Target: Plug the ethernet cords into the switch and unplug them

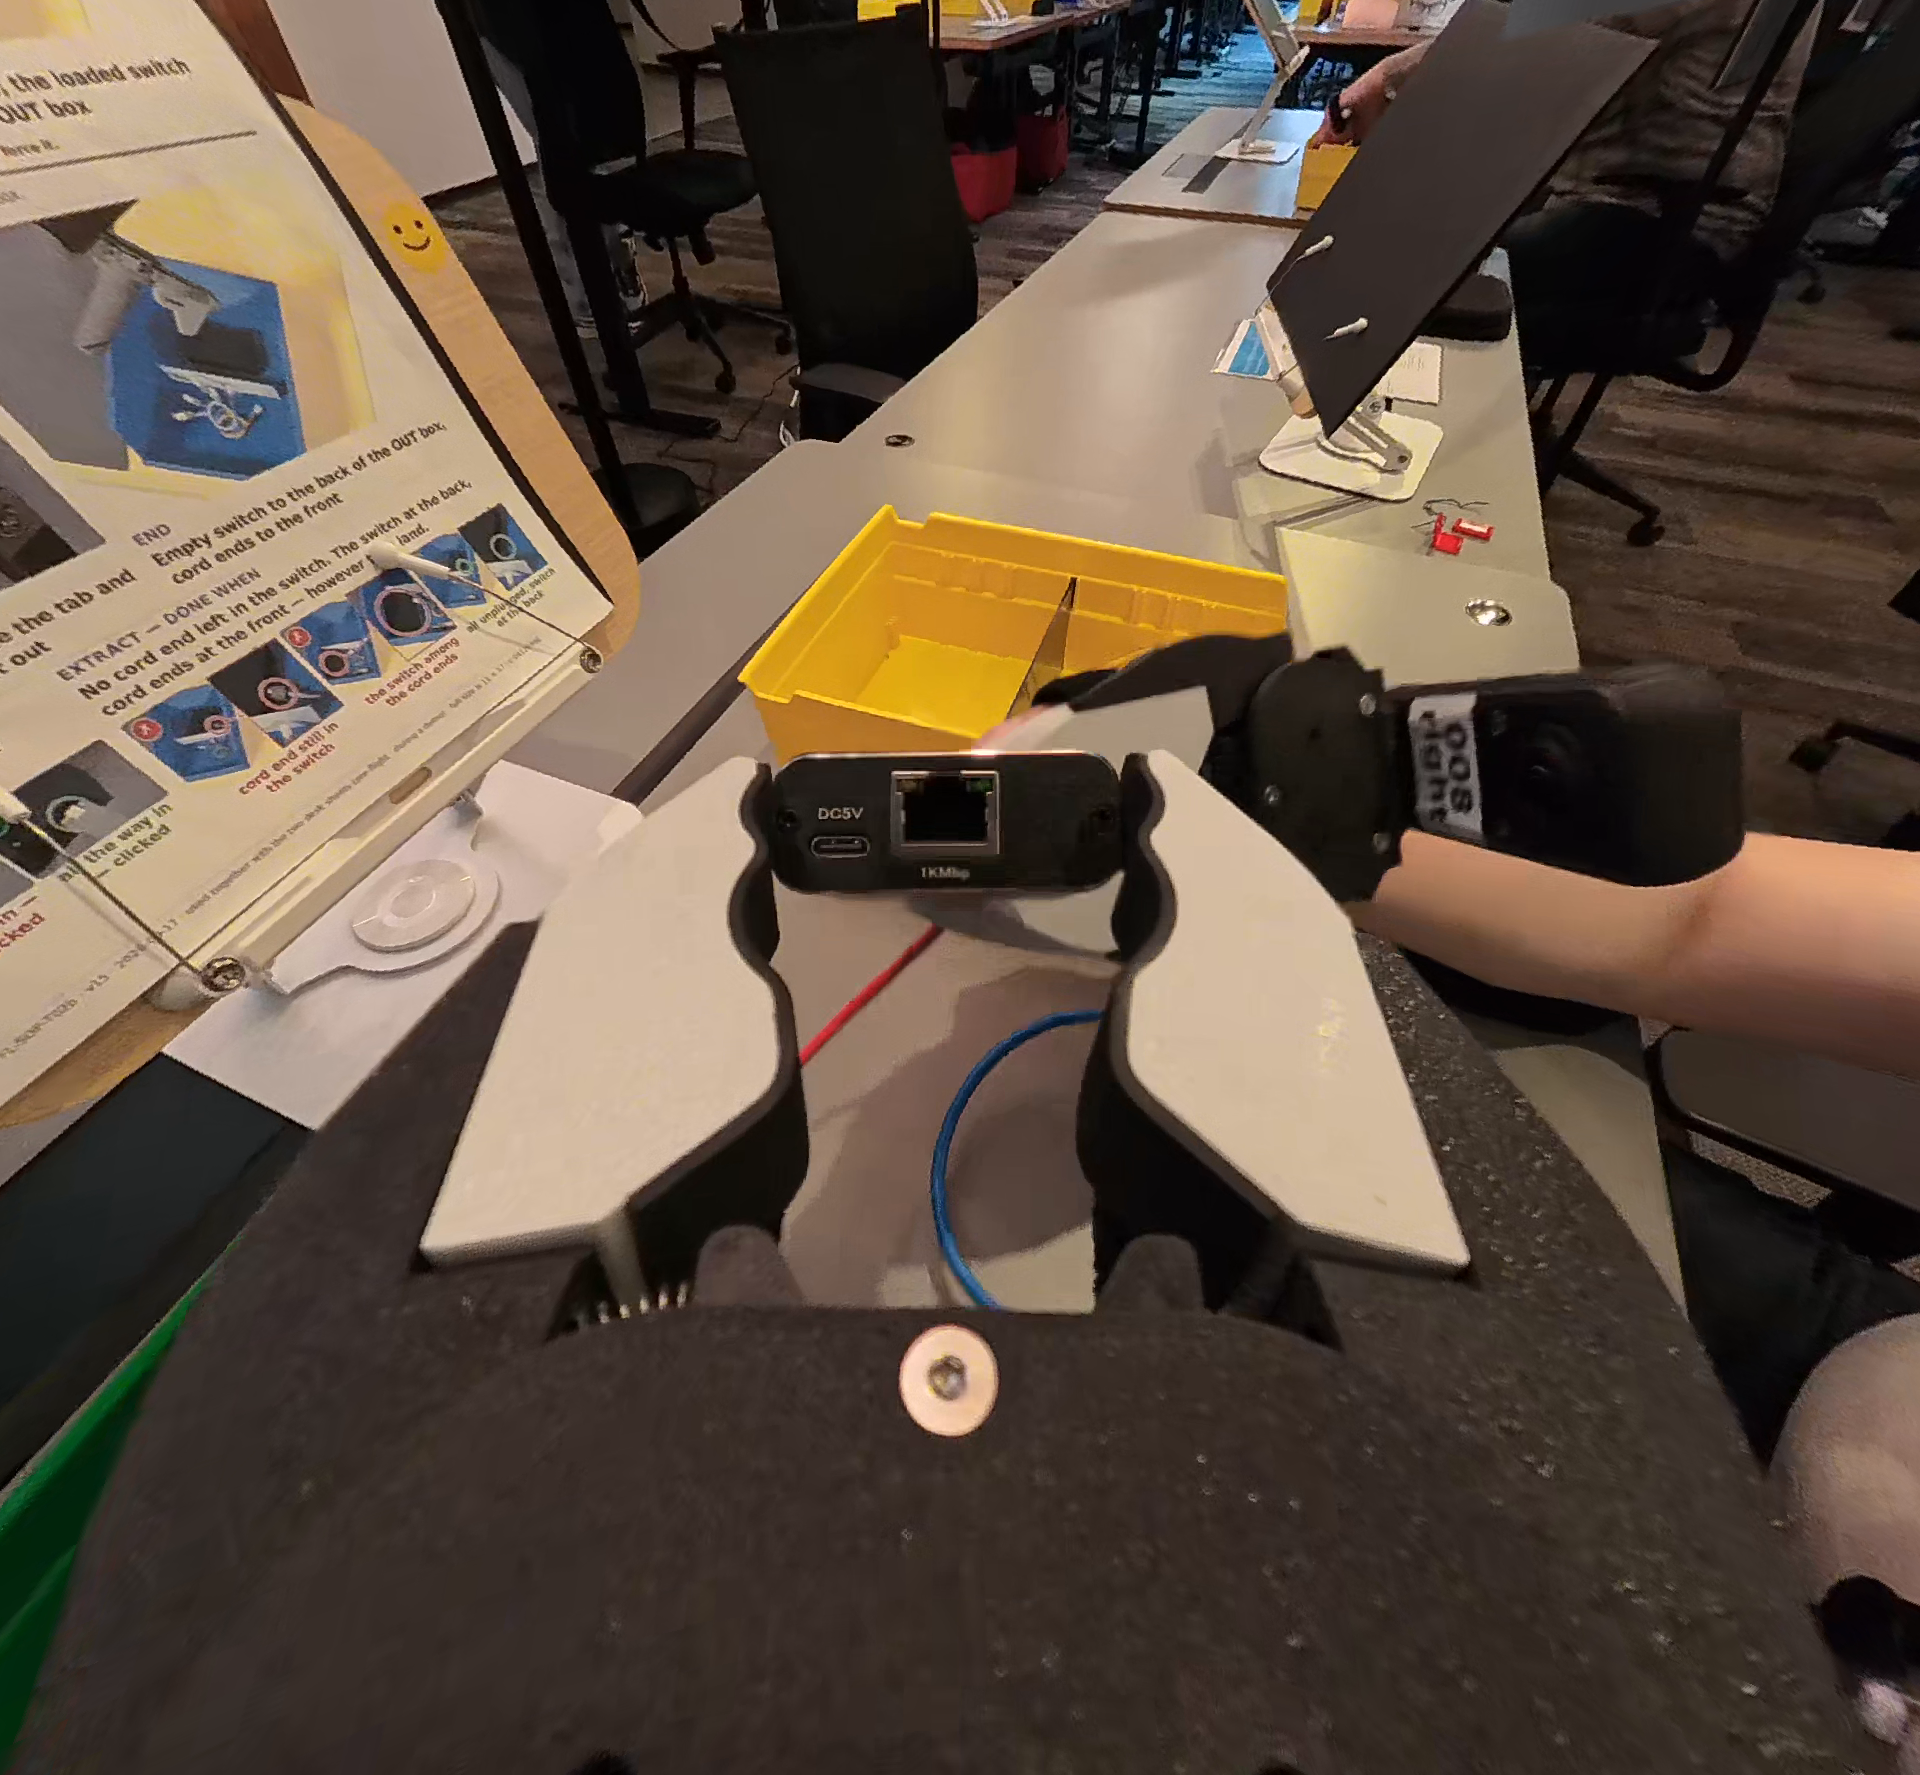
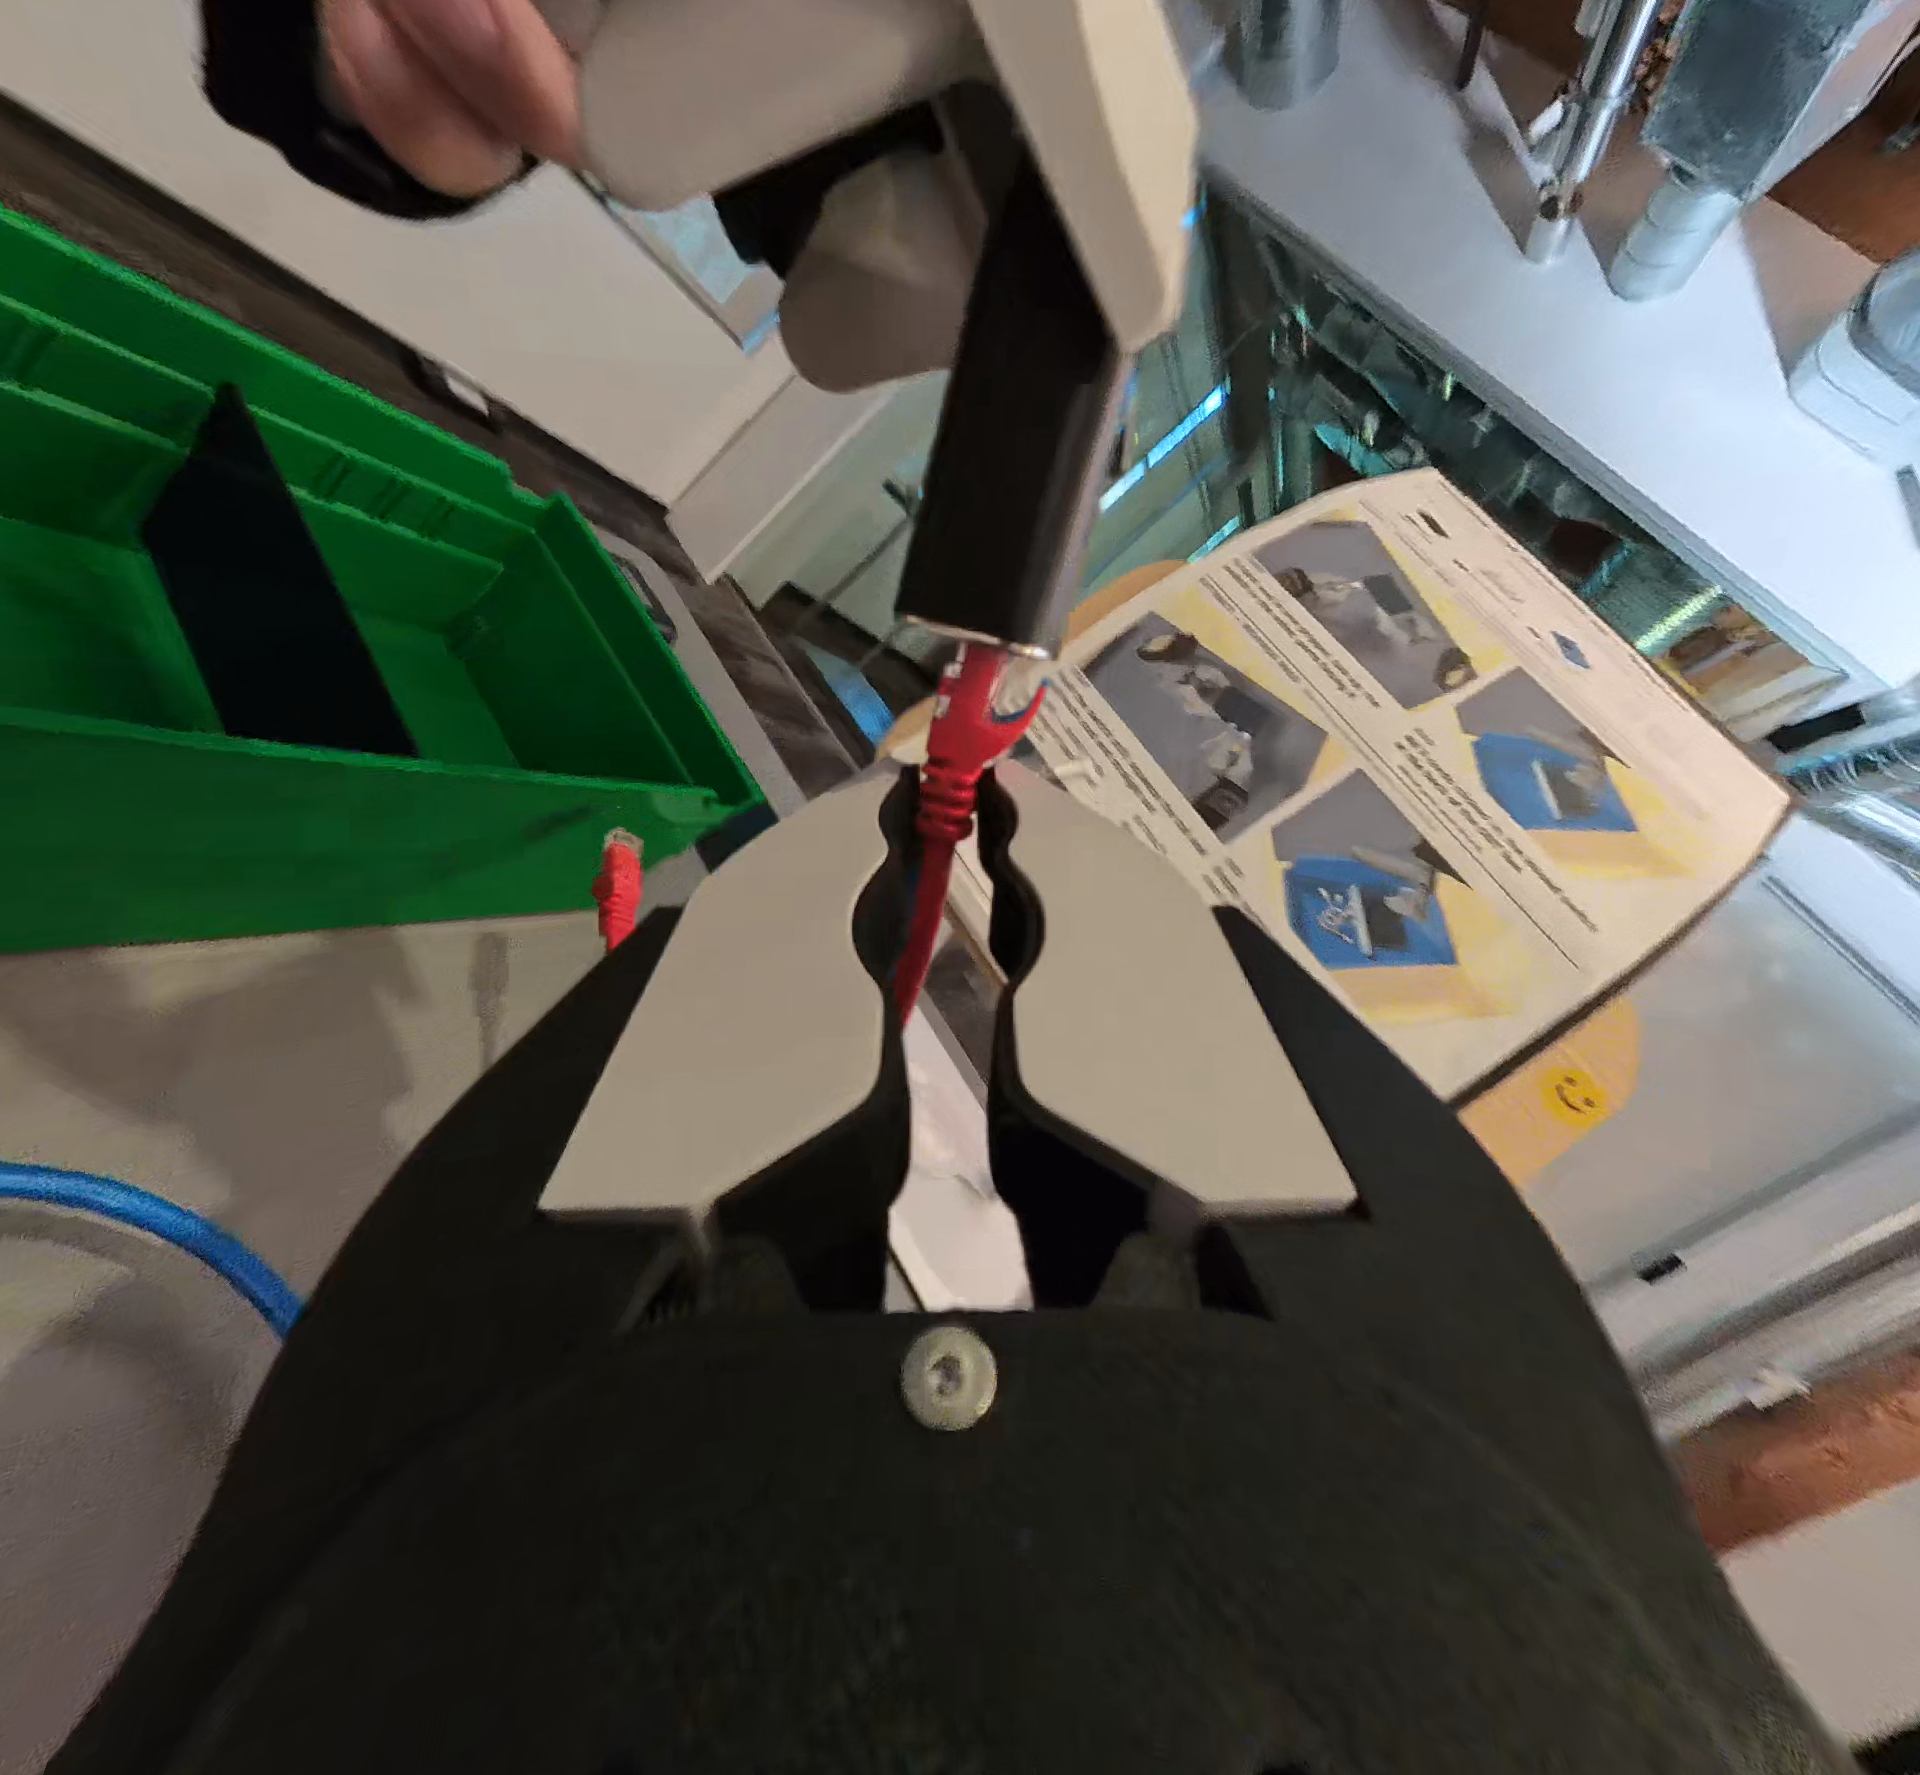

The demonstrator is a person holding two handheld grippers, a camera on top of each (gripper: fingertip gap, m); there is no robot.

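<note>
My left gripper (image 1: 945,878) is shut on the black switch (image 1: 831,826) and holds it above the table, its end face with one ethernet port and a small power port towards the camera. In the right wrist view the switch (image 2: 997,437) hangs from the left gripper's white fingers (image 2: 1049,63). A red ethernet cord (image 2: 951,790) has its plug at the switch's lower face. My right gripper (image 2: 948,806) is shut on that cord's boot just below the plug. The red cord (image 1: 873,987) and a blue cord (image 1: 961,1154) run under the switch. The right gripper (image 1: 1049,702) sits behind the switch.
A yellow bin (image 1: 831,655) with a black divider stands just beyond the switch. A green bin (image 2: 364,821) with a divider is at left, the red cord's other plug (image 2: 618,884) beside it. An instruction board (image 1: 260,478) stands at left. A person's forearm (image 1: 1662,946) reaches in from the right. The grippers' ends are close to 6 cm from one another.
</note>
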